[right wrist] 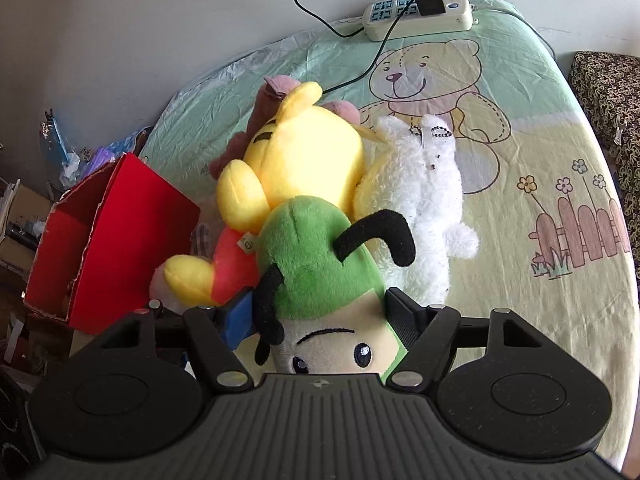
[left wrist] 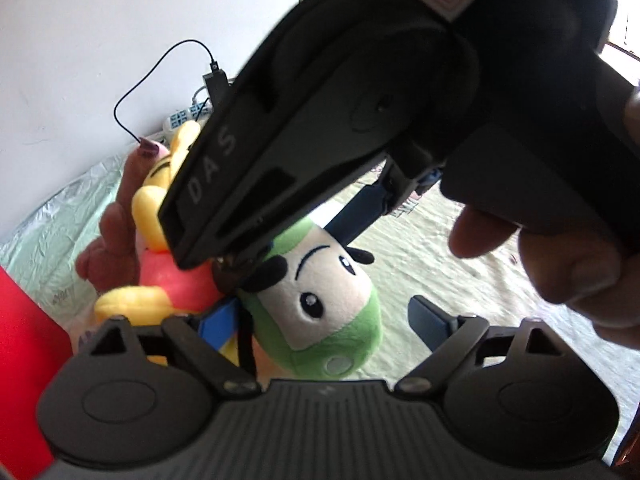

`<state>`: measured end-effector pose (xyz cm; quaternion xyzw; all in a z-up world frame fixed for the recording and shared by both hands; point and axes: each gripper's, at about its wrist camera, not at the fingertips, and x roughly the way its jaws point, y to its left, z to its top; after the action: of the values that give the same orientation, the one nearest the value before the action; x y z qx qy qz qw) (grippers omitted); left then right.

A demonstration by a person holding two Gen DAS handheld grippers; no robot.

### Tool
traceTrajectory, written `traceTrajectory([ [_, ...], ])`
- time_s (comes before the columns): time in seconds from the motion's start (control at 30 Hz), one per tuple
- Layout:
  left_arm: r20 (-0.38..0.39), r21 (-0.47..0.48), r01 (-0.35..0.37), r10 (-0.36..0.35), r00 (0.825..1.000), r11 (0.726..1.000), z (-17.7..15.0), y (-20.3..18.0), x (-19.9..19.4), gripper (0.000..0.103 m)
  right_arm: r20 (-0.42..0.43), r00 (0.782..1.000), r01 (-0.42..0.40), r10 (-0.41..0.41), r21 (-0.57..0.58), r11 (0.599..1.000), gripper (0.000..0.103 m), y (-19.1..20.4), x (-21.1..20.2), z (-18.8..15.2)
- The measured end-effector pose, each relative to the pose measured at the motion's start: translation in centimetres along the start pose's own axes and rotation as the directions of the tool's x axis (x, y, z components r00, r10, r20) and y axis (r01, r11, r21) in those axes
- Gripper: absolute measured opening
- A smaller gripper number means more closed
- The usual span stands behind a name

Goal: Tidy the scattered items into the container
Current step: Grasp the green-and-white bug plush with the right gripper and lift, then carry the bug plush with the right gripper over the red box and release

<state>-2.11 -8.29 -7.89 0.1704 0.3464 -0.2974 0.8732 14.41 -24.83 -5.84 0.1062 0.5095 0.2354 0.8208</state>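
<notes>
A green plush toy [right wrist: 316, 276] with a cream face and black antennae sits between the fingers of my right gripper [right wrist: 320, 320], which is closed on it. The same toy shows in the left wrist view [left wrist: 320, 304]. My left gripper [left wrist: 320, 320] is open, its fingers on either side of the toy without pressing it. The right gripper's body [left wrist: 320, 120] hangs above it. A yellow plush [right wrist: 296, 160] with a red body lies behind it, and a white plush [right wrist: 424, 196] to the right. The red box [right wrist: 116, 240] stands open at the left.
All this lies on a bed with a pale green cartoon-bear sheet [right wrist: 520, 120]. A white power strip [right wrist: 420, 12] with a black charger and cables lies at the far edge by the wall. A brown-pink plush [right wrist: 272, 92] lies behind the yellow one. Clutter lies off the left side.
</notes>
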Motion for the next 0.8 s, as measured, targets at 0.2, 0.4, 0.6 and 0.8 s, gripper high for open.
traceTrajectory([
  [0.2,0.024,-0.021,0.004,-0.003,1.0,1.0,0.1,-0.1,-0.7,0.079,0.021,1.0,0.002,-0.004,0.073,0.997,0.062,-0.7,-1.2,-0.5],
  [0.4,0.07,-0.055,0.045,-0.041,0.997,0.998,0.8,-0.4,-3.8,0.073,0.085,0.996,0.007,-0.015,0.095,0.995,0.061,-0.3,-5.1,-1.7],
  [0.6,0.159,-0.089,0.002,0.013,0.987,0.996,1.0,-0.1,-8.9,0.073,0.162,0.986,-0.047,0.043,0.021,0.999,0.061,2.6,-8.4,-1.5],
  [0.8,0.234,-0.139,-0.112,0.142,0.962,0.984,-0.2,2.7,-14.4,0.073,0.204,0.968,-0.123,0.144,-0.111,0.986,0.061,8.5,-9.3,-0.5],
])
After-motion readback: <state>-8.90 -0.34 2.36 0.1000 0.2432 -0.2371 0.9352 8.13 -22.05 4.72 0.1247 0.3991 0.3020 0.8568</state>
